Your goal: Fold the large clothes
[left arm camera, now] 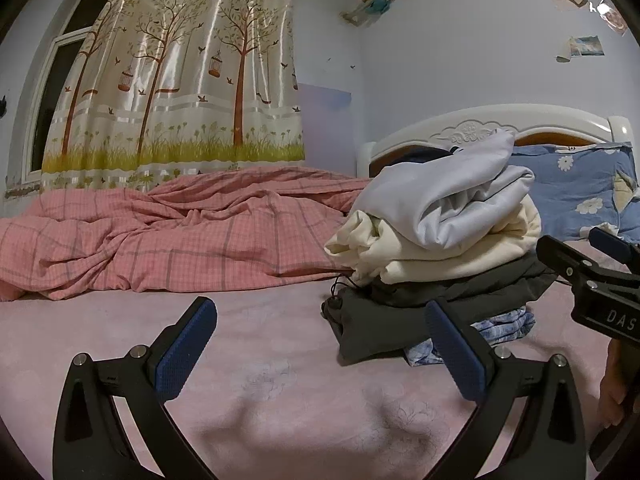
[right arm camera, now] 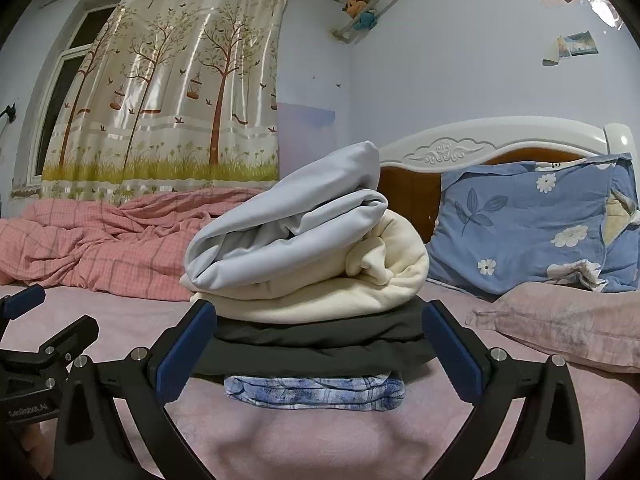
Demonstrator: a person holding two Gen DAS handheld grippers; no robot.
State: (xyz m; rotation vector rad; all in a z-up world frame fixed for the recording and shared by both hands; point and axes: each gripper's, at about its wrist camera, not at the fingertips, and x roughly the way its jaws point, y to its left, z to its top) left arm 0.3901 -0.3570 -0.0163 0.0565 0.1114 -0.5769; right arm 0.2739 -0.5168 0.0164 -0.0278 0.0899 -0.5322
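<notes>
my left gripper [left arm camera: 320, 340] and right gripper [right arm camera: 318, 344] both hang spread wide, holding nothing. the folded pile [right arm camera: 308, 280] sits on the bed [right arm camera: 320, 440] just ahead (pale blue on top, then cream, dark grey, blue print). pink quilt [left arm camera: 160, 232] left, floral pillow [right arm camera: 528, 224] right.
</notes>
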